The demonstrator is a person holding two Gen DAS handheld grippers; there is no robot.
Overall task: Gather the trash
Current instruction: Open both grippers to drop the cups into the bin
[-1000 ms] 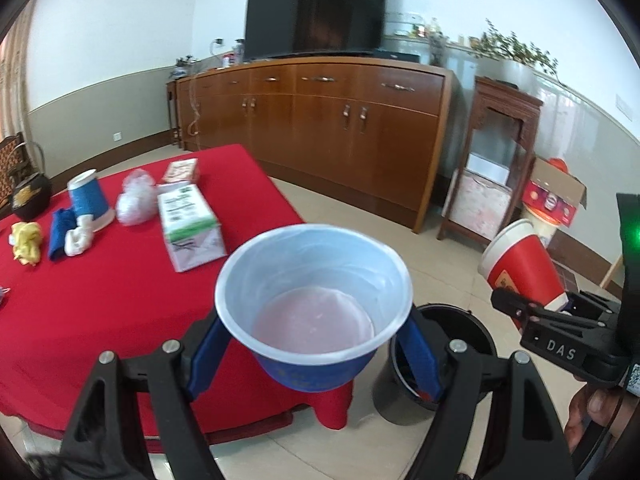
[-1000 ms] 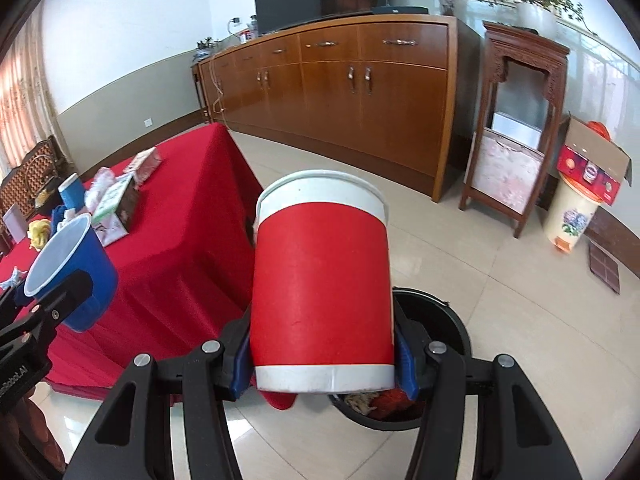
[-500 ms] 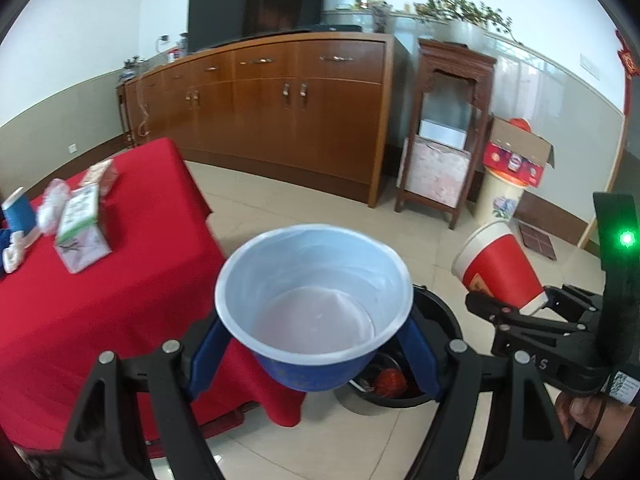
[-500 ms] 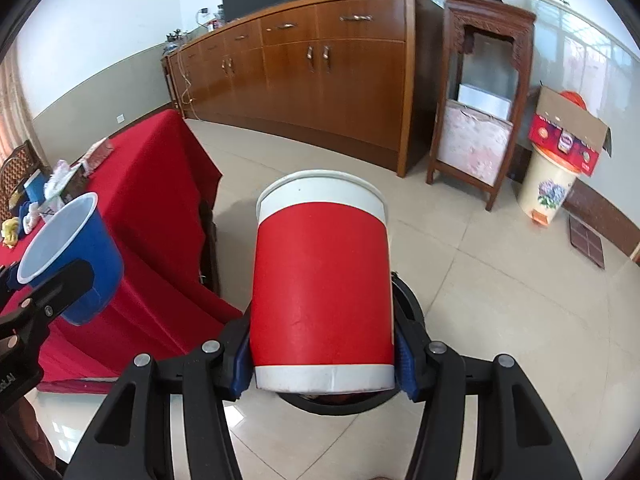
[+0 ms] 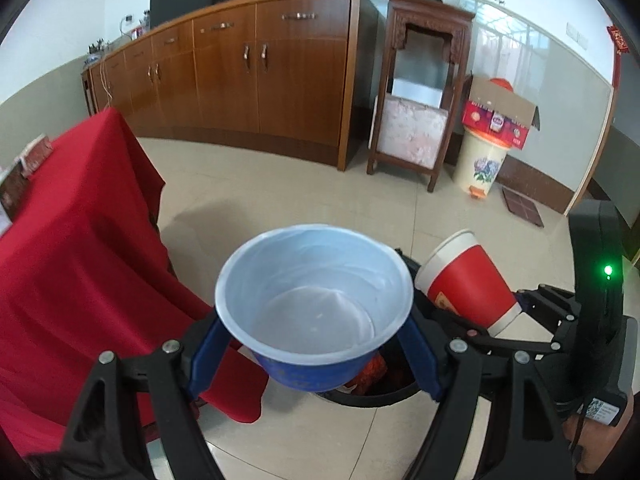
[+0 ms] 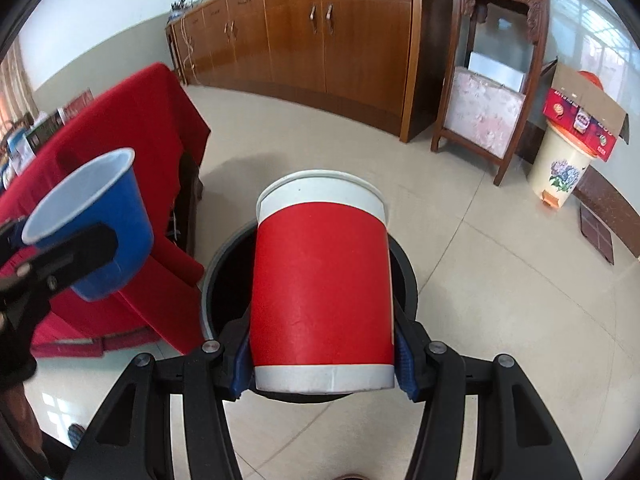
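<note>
We hold the left gripper (image 5: 316,356) clamped on a blue cup (image 5: 314,304), its blue pads pressed against the cup's sides. The cup stands upright between the fingers, white inside, with nothing visible in it. It hangs above the near left part of the black trash bin (image 5: 384,394), whose dark rim curves out from under it. Inside the bin we can make out some red-orange scraps, though not what they are.

We hold the right gripper (image 6: 322,364) clenched on a red cup (image 6: 322,284) with a white band at its rim and another at its base. This cup is gripped low on its body and tips forward, away from us, with its mouth turned toward the far side of the bin. It hangs right over the bin's opening and hides most of it in the right wrist view. In the left wrist view the same red cup sits just right of the blue cup, over the bin's right side.

Left of the bin, close against it, a red tablecloth (image 5: 72,264) drapes down to the tiled floor (image 5: 280,192). A few boxes lie on the table's far end.

Beyond the bin, across open floor, a long wooden sideboard (image 5: 256,72) lines the wall. To its right stands a carved wooden stand (image 5: 420,92), then a cream pedal bin (image 5: 482,164) with a flower print, and an open cardboard box (image 5: 500,116) resting on top of it.
</note>
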